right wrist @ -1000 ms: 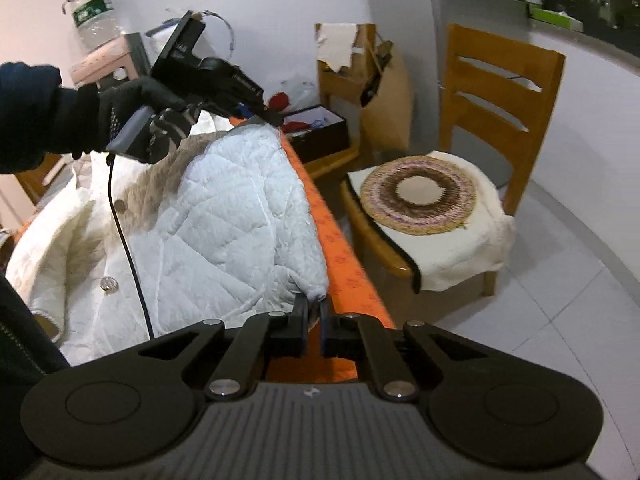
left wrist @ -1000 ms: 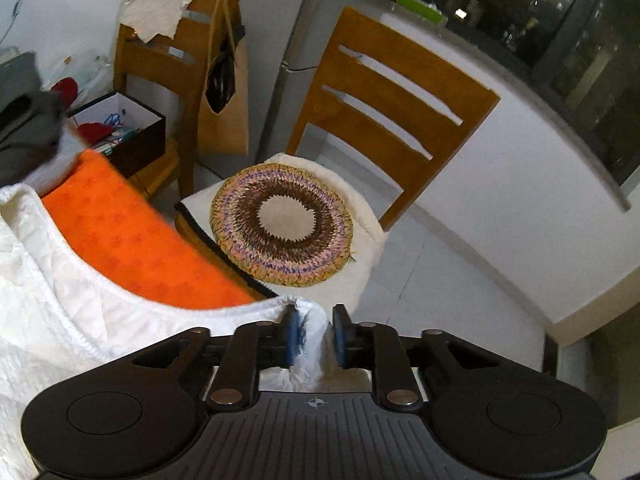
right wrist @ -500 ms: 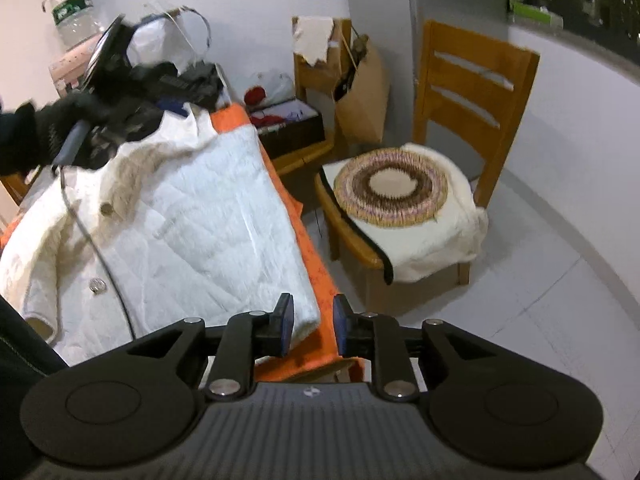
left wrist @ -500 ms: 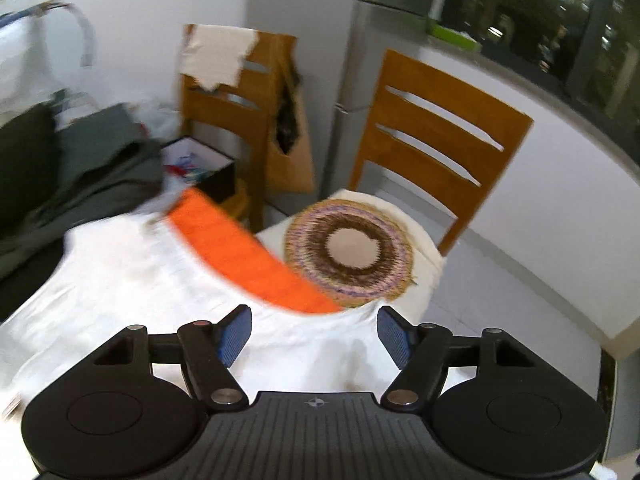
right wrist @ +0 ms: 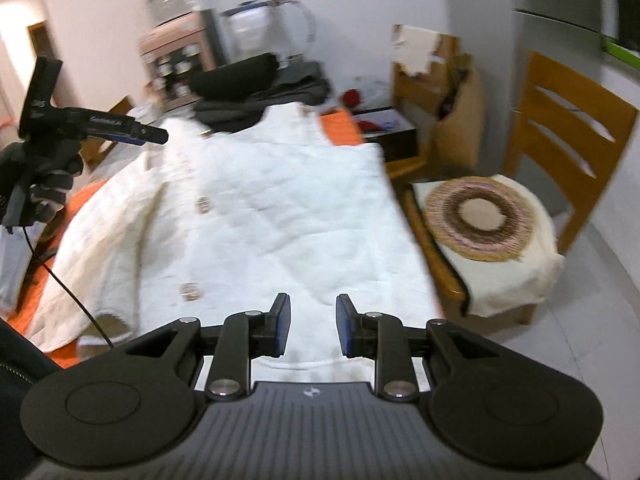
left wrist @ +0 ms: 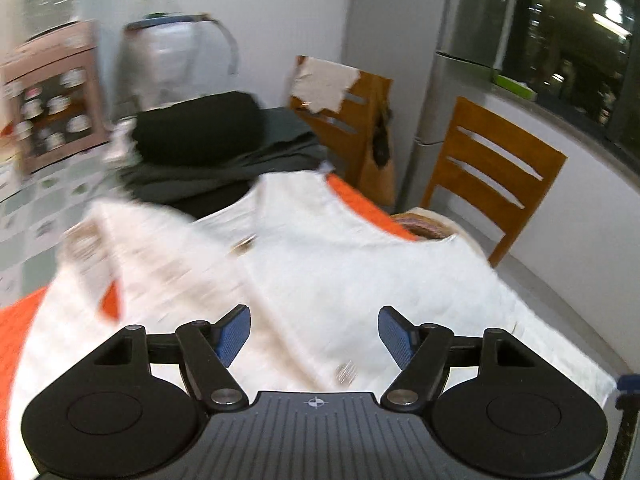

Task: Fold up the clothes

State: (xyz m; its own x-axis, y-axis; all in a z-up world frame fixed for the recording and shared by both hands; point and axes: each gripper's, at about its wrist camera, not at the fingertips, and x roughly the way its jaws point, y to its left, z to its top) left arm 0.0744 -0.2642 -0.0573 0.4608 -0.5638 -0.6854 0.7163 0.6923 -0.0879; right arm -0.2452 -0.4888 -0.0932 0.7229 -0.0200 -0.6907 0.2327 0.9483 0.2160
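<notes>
A white quilted jacket (right wrist: 280, 208) with round buttons lies spread on the orange cloth (right wrist: 340, 128) that covers the table; in the left wrist view the jacket (left wrist: 360, 264) is blurred by motion. My left gripper (left wrist: 314, 320) hovers above it with its jaws wide open and nothing between the blue pads. A gloved hand (right wrist: 48, 188) holds that gripper at the left of the right wrist view. My right gripper (right wrist: 311, 312) hangs over the jacket's near hem. Its jaws are opening, with only air between the pads.
A pile of dark folded clothes (right wrist: 256, 88) sits at the table's far end, with a pink box (right wrist: 176, 64) and a clear jug (right wrist: 268, 36) behind it. To the right stand a wooden chair (right wrist: 568, 128) with a round woven cushion (right wrist: 480, 220) and a second chair (right wrist: 432, 80) holding a box.
Both grippers have let go of the jacket's edge and opened. The left one swung left and up over the jacket. The right one lifted a little.
</notes>
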